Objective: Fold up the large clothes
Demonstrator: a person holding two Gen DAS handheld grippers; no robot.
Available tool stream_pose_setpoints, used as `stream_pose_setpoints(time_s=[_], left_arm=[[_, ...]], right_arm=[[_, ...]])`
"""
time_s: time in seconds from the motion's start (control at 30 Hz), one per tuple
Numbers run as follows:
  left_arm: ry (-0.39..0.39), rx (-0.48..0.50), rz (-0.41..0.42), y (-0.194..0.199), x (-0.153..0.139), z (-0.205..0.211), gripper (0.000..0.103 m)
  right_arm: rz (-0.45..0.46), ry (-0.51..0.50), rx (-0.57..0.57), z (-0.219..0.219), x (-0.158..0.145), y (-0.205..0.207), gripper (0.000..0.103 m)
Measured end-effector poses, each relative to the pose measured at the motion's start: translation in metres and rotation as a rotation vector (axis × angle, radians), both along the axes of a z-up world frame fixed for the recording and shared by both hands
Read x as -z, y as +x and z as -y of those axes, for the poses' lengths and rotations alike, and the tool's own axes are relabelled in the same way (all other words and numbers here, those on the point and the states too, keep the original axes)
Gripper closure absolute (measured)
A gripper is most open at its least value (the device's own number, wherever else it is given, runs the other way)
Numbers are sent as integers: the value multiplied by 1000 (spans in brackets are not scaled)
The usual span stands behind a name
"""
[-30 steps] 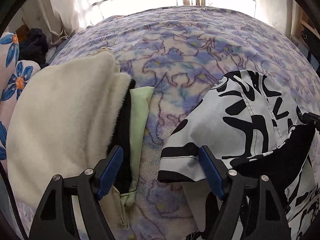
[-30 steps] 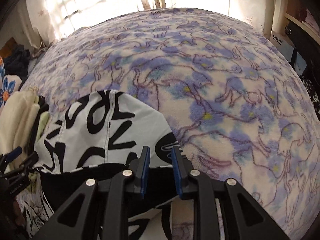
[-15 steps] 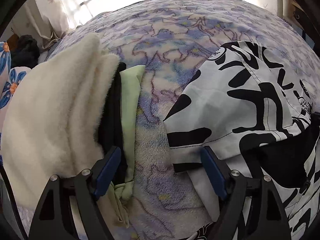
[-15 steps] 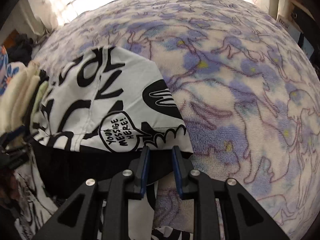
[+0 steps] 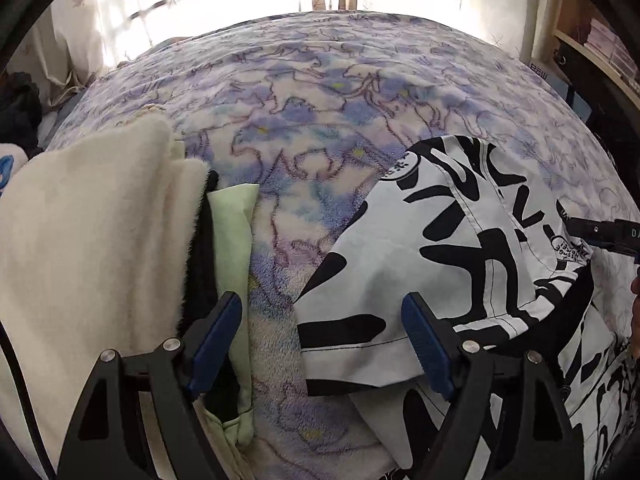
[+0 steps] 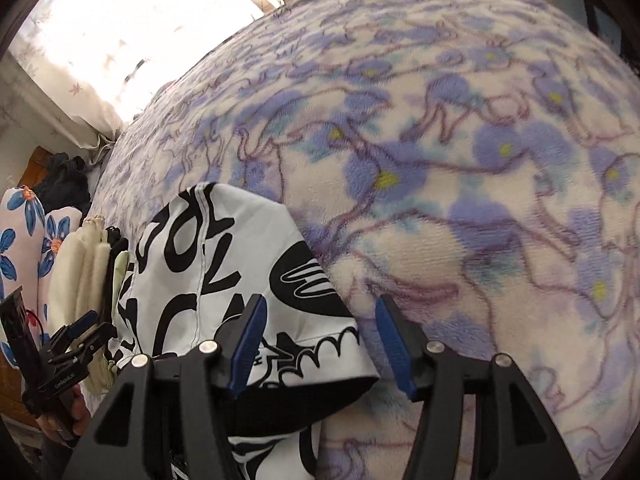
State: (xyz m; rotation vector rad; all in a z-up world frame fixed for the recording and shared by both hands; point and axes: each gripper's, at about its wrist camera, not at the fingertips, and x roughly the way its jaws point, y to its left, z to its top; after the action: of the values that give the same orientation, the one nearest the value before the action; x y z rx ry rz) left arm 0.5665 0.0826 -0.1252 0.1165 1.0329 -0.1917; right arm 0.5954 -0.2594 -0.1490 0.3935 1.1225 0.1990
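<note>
- Now that your right gripper (image 6: 318,344) has spread its jaws and dropped the printed garment (image 5: 448,264), that fold is laid on the bed (image 5: 320,100).
- Your left gripper (image 5: 322,344) is spread too, holding nothing.
- Right of the folded stack (image 5: 92,260), the garment's long axis runs away from you.

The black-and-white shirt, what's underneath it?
The shirt lies on the purple flowery blanket, which shows all around it. Its black inside peeks out at the folded edge. Anything else beneath is covered.
</note>
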Motion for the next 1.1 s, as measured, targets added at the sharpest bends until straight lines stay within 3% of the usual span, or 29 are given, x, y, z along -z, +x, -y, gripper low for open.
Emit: stream_pose_setpoints(time_s=[0.2, 0.3, 0.33, 0.4, 0.43, 0.47, 0.53, 0.63, 0.73, 0.8, 0.97, 1.1], left_arm=[[-60, 10, -119, 19, 32, 6, 22], [-135, -27, -159, 26, 45, -1, 16], [-150, -32, -157, 27, 46, -2, 15], [-154, -41, -144, 25, 47, -1, 15], [-150, -45, -134, 25, 46, 0, 23], [-137, -50, -122, 22, 45, 2, 33], [-111, -42, -81, 15, 36, 5, 95], [-104, -55, -39, 6, 22, 5, 97], [-35, -30, 55, -18, 3, 8, 98], [-45, -15, 112, -41, -14, 4, 98], [-74, 42, 288, -120, -53, -9, 98], [-100, 88, 410, -189, -65, -23, 97]], right_arm=[[30, -43, -59, -15, 5, 11, 45], [41, -41, -72, -17, 7, 14, 47], [50, -51, -84, -19, 7, 14, 50], [60, -68, -103, -21, 7, 12, 71], [60, -61, -120, -22, 7, 11, 91], [72, -71, -125, -24, 5, 9, 93], [110, -108, -139, -28, -3, 2, 94], [172, -156, -159, -35, -20, -14, 95], [264, -184, -185, -39, -46, -44, 96], [330, -200, -213, -41, -64, -70, 96], [511, -277, -291, -45, -104, -159, 96], [673, -442, -319, -52, -114, -243, 96]])
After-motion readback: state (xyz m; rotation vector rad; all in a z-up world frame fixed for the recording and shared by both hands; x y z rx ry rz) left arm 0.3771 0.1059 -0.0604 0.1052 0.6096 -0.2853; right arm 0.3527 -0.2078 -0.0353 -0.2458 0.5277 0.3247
